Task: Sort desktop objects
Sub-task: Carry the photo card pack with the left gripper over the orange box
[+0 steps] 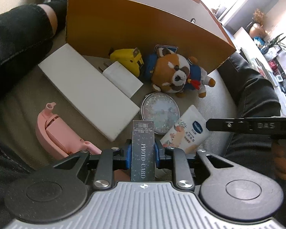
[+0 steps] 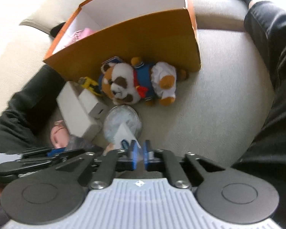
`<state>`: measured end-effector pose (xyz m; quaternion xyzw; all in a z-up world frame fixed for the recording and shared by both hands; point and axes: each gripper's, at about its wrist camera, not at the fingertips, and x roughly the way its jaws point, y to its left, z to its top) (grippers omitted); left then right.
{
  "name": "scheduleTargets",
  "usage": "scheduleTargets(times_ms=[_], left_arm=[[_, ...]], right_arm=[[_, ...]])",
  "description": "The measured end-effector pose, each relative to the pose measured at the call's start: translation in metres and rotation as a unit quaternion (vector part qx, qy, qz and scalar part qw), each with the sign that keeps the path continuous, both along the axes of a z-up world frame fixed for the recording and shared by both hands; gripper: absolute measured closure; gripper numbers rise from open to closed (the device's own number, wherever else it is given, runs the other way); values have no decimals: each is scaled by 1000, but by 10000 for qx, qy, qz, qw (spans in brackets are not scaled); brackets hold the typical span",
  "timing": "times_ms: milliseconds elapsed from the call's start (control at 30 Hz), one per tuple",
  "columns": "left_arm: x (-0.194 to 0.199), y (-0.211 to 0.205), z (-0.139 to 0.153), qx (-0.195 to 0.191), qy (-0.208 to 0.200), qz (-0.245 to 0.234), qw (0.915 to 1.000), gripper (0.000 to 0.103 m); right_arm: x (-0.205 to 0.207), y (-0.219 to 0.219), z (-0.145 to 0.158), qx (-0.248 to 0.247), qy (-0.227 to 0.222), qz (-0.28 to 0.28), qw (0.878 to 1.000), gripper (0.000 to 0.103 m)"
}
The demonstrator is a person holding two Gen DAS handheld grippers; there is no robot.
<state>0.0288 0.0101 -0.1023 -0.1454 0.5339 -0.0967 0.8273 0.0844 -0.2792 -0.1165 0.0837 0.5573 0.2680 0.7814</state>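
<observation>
Currently the left hand-held gripper is closed on a flat, dark, star-speckled box printed "PHOTO CARD", its blue pads pressing the two long sides. This box is judged light, stiff and smooth-faced; the grip across the narrow width suits it, and only moderate force is needed.

The right hand-held gripper has its jaws drawn narrow on the edge of a white squeeze tube with a blue oval label and fruit print, which lies just beside the round glitter-filled compact mirror. The tube is judged soft, light and slightly slippery; a hold near the flat crimped end should limit squeezing. The mirror is judged fragile.

The landmark is the open orange cardboard box with white inside walls. Inside it, only something pink and crumpled shows at one end; the rest of its floor is hidden. In front of the orange wall lie a red-panda plush toy in a blue sailor suit, a yellow tape measure, a white plug adapter and a long white rectangular box. Well apart from it lies a pink plastic case.
</observation>
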Motion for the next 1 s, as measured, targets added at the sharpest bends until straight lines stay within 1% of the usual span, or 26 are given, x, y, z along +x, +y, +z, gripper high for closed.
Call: scheduleTargets(times_ms=[33,67,133,167,233,267,300,400,467,567,667,733,767,800,867,933,1000], left_arm=[[0,2,0,-28,-3,31,10000,77],[0,3,0,-30,-3,61,10000,77],[-1,9,3,-93,-19,145,9998,77],[-2,11,5,-172,-40,172,9997,77],[-3,20,16,-361,-146,253,9989,77],[-4,25,23,-401,-247,319,9984,77],[-5,30,31,-404,-369,387,9978,77],[-10,49,56,-304,-707,664,9948,77],[-13,58,66,-217,-815,823,9930,77],[-14,71,71,-127,-846,1035,9910,77],[-14,77,68,-163,-819,1148,9899,77],[-13,76,66,-219,-819,1152,9897,77],[-13,76,65,-244,-810,1141,9899,77],[-11,75,63,-258,-795,1125,9901,77],[-8,72,59,-253,-762,1086,9908,77],[-3,68,55,-249,-715,1038,9917,77],[0,65,52,-279,-681,969,9926,77]], right_arm=[[1,-1,1,73,47,-25,10000,102],[3,-6,7,223,77,-14,9997,103],[6,0,15,478,41,2,9988,103],[6,2,19,486,-52,13,9988,103],[7,3,29,170,-397,73,9990,103],[9,6,29,29,-484,70,9988,103],[12,8,28,-28,-482,90,9988,103],[17,17,26,20,-357,250,9990,101],[16,30,26,74,-327,491,9982,98],[10,51,26,143,-301,885,9955,97],[8,60,28,-30,-485,959,9942,96],[13,57,28,-109,-547,868,9947,93],[15,52,28,-186,-566,794,9951,88],[18,48,28,-292,-615,726,9950,85],[21,41,26,-534,-746,643,9937,73],[23,35,22,-763,-830,618,9917,71],[24,31,21,-844,-915,642,9901,69]])
